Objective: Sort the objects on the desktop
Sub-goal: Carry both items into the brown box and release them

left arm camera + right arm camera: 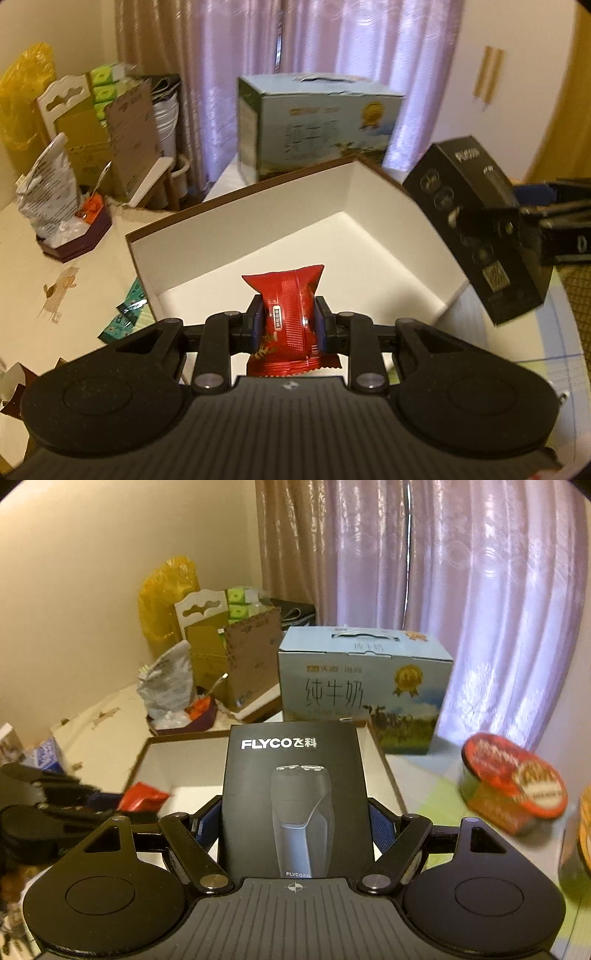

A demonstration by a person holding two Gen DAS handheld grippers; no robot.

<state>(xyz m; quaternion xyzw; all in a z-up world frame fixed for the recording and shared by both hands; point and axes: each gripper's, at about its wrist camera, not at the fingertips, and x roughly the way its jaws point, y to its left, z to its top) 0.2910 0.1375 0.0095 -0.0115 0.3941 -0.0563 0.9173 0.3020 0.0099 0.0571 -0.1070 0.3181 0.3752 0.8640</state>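
Left claw (288, 325) clamped tight on red snack packet (286, 314), above near rim of open white-lined box (354, 192). Right claw (295, 827) wide, gripping black shaver box (291, 786), at 3 o'clock over box's right edge. Only right view: red-lidded cup (513, 779) at 3 o'clock on surface (417, 771).

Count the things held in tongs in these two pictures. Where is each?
2. A red crinkled foil snack packet sits in the left tongs; a black cardboard shaver box sits in the right tongs. Both hang over the open white-lined box.
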